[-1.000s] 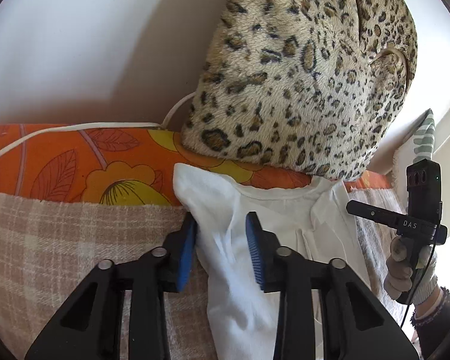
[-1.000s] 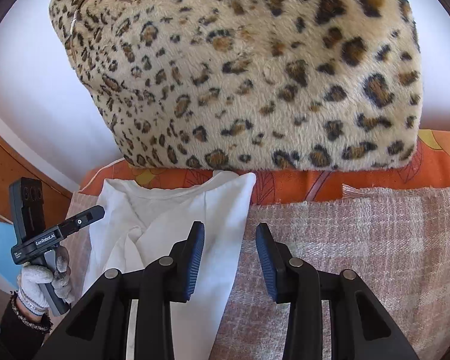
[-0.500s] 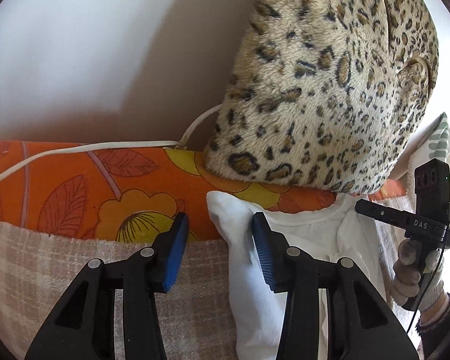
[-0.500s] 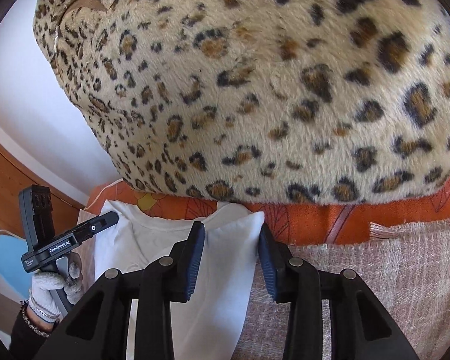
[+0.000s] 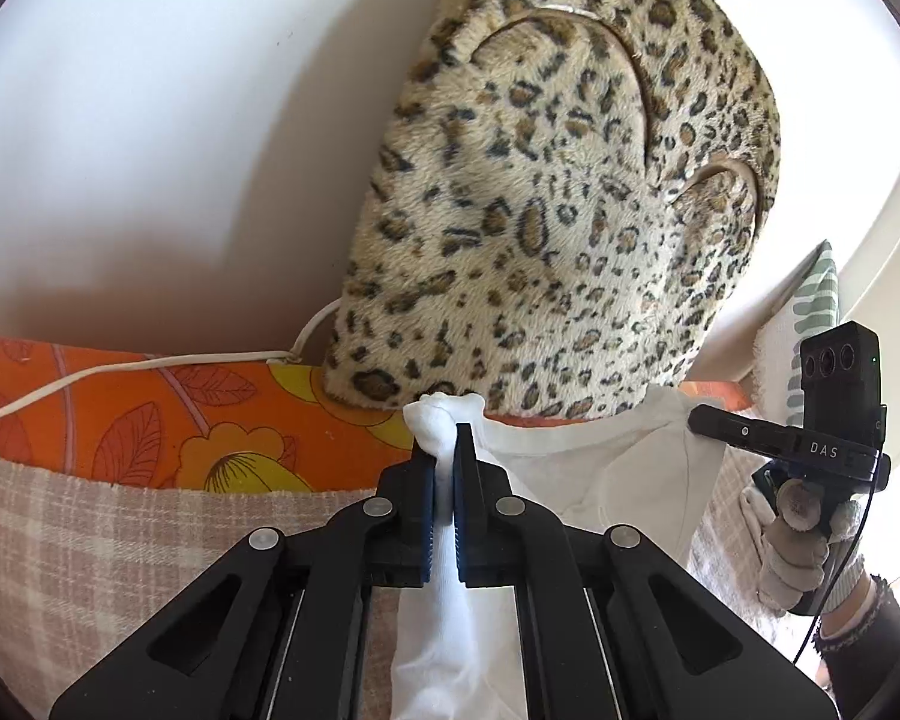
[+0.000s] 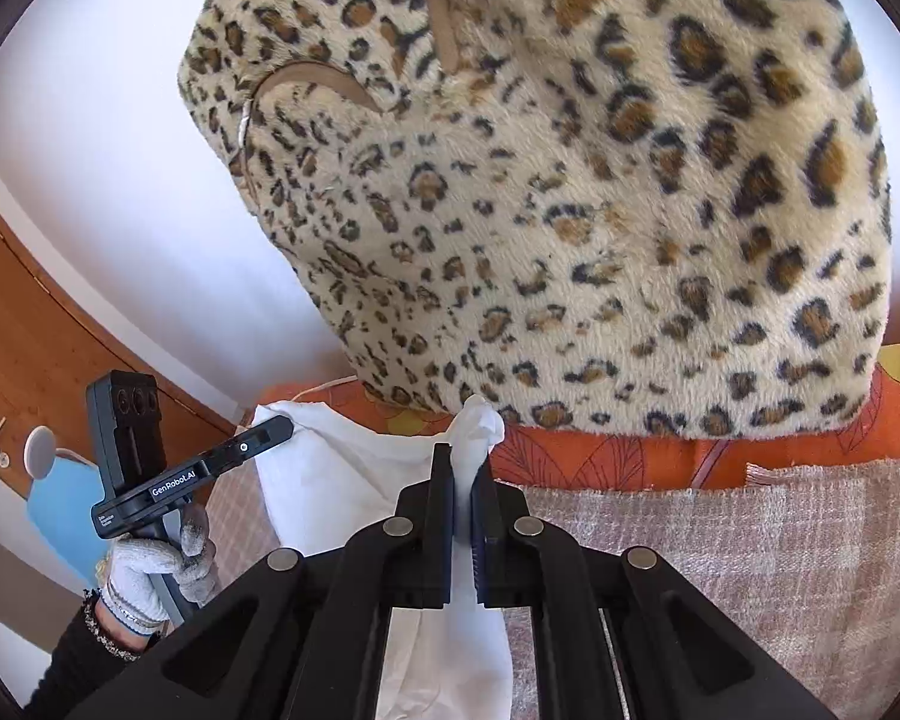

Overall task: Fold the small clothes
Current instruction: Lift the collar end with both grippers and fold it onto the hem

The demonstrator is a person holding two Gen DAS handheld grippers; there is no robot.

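Observation:
A small white garment (image 5: 600, 468) (image 6: 342, 474) lies on a beige checked blanket, its top edge toward the leopard cushion. My left gripper (image 5: 444, 441) is shut on the garment's left top corner, and a bunched tuft of cloth sticks out past the fingertips. My right gripper (image 6: 462, 462) is shut on the right top corner in the same way. Both corners are raised off the blanket and the cloth hangs slack between them. In each wrist view the other gripper appears, held by a gloved hand (image 5: 798, 546) (image 6: 150, 570).
A large leopard-print cushion (image 5: 558, 192) (image 6: 570, 180) leans on the white wall just behind the garment. An orange flowered sheet (image 5: 150, 414) and the beige checked blanket (image 6: 750, 570) cover the bed. A white cable (image 5: 120, 369) runs along the sheet. A wooden door (image 6: 42, 324) stands at the left.
Both grippers closed on the garment's top corners, pinching the cloth, and then rose, lifting the corners off the blanket.

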